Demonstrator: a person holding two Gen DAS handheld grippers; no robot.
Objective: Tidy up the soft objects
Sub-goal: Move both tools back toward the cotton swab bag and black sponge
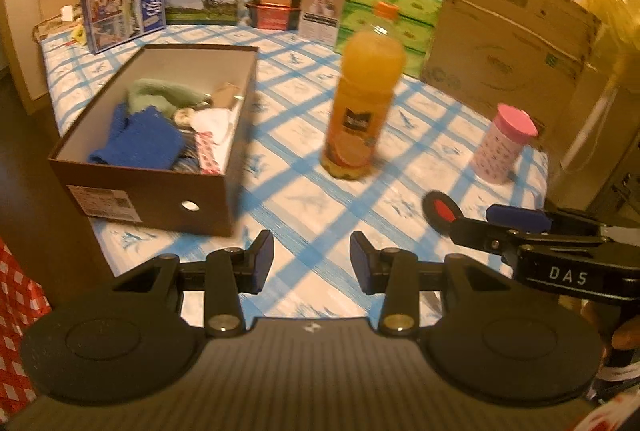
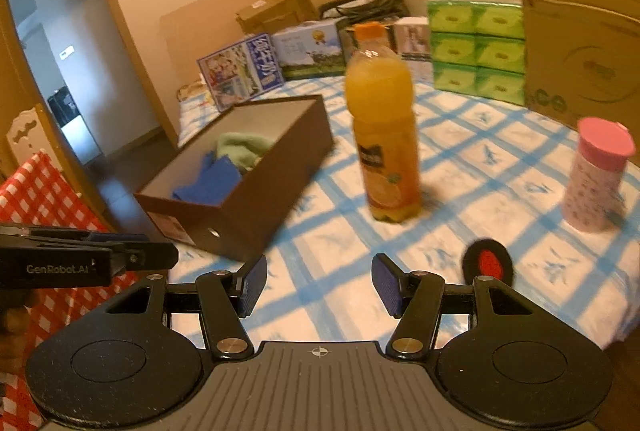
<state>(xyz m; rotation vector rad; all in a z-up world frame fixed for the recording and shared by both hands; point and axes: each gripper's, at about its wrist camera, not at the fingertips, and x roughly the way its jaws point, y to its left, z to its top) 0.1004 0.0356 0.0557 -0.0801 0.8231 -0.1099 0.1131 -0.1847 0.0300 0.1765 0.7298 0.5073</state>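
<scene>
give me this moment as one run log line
left gripper: open, empty | right gripper: open, empty | brown box: holds blue cloth, green cloth | juice bottle: upright

Warm, yellowish indoor light in both views, moderately dim. Walls tint peach. Motion blur smears the bottle (image 1: 362, 99), the cup (image 1: 505, 144) and the box (image 1: 160, 167); labels unreadable. Far cartons soft too. Each hand-held gripper body near the lens stays sharper. Short, soft shadows fall beside bottle and cup on the checked cloth (image 2: 460, 167). Strong fisheye bending at the edges, dark corners. Doorway (image 2: 60, 71) shows cooler, bluish light.
</scene>
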